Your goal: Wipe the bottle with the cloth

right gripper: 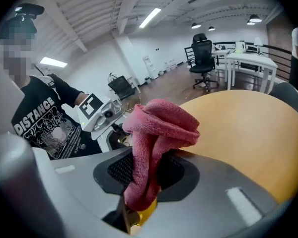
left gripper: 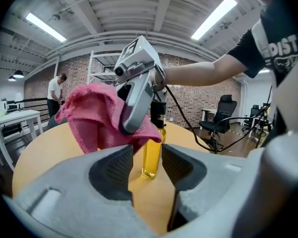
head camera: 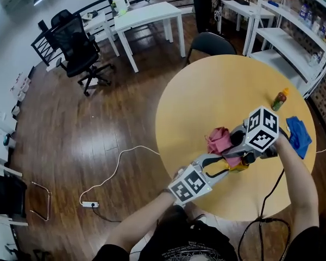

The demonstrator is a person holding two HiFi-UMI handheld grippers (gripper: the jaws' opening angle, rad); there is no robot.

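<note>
A small bottle of yellow liquid with a black cap stands upright on the round yellow table. My left gripper is open, and the bottle stands just past its pads, untouched. My right gripper is shut on a pink cloth, which it holds bunched against the bottle's upper part from the far side. In the head view both grippers meet near the table's front: the left gripper comes from the lower left, and the cloth covers most of the bottle.
A second bottle with an orange cap and a blue cloth lie at the table's right side. A black chair stands behind the table, with shelves at the right. A cable hangs over the front edge.
</note>
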